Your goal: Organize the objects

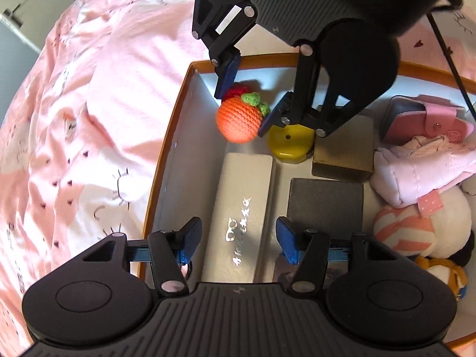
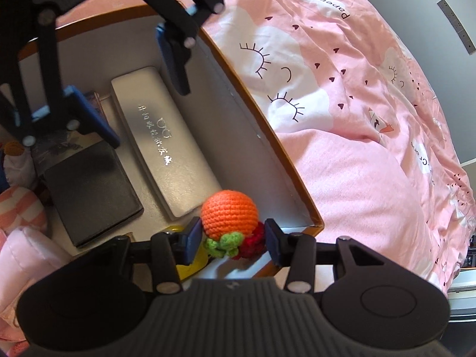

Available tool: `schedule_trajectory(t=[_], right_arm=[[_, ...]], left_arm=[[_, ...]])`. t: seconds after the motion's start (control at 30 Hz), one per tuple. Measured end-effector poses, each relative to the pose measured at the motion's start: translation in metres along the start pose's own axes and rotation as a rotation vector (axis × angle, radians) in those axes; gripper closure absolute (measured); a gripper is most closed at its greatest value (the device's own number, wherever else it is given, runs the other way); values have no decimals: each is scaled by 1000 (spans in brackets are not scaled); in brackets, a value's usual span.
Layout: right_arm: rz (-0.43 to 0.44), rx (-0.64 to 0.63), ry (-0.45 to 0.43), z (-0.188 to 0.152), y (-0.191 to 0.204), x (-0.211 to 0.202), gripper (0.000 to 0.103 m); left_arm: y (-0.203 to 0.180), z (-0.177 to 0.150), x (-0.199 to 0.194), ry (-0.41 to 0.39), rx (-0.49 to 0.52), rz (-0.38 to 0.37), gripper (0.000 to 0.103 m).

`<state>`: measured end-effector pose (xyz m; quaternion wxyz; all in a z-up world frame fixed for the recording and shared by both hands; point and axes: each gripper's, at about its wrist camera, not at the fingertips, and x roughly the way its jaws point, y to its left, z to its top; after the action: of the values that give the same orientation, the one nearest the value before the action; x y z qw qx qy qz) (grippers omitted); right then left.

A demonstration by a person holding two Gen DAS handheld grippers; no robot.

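An orange crocheted fruit (image 1: 239, 119) (image 2: 229, 212) with green leaves and a red crocheted piece (image 2: 253, 242) hangs in the far corner of an orange-rimmed box (image 1: 166, 136) with white walls (image 2: 232, 125). My right gripper (image 1: 245, 107) (image 2: 232, 239) is shut on it, pads against the leafy, red end, the orange ball beyond the tips. My left gripper (image 1: 236, 238) (image 2: 148, 116) is open above a long white glasses case (image 1: 241, 208) (image 2: 166, 139) lying in the box, its fingers on either side and clear of it.
Also inside the box are a yellow object (image 1: 290, 145), a brass-coloured block (image 1: 342, 148), a flat black case (image 1: 325, 205) (image 2: 95, 190), a pink wallet (image 1: 428, 119) and plush toys (image 1: 416, 226). The box sits on a rumpled pink bedsheet (image 1: 89, 119) (image 2: 357, 119).
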<state>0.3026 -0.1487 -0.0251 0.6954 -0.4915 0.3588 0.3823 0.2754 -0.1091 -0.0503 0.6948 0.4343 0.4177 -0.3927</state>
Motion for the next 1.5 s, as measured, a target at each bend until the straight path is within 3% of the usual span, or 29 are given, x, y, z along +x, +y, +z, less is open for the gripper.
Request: schedule_trajectory(t=[0.57, 0.77, 1.03, 1.2, 1.47, 1.5], right_arm=[[-29, 10, 38, 7, 1, -3, 54], [-25, 62, 6, 5, -1, -28, 52], [5, 204, -59, -1, -2, -82, 58], [-4, 332, -143, -4, 4, -133, 57], [-2, 562, -362, -20, 41, -219, 48], [5, 590, -394, -24, 48, -227, 40]], left_arm=[[-8, -5, -18, 6, -48, 28, 36], [-15, -3, -33, -2, -48, 61, 36], [-31, -6, -79, -40, -102, 118, 36], [-43, -14, -124, -110, -205, 171, 35], [-66, -38, -212, -329, -519, 274, 29], [-70, -43, -223, -357, -562, 292, 28]])
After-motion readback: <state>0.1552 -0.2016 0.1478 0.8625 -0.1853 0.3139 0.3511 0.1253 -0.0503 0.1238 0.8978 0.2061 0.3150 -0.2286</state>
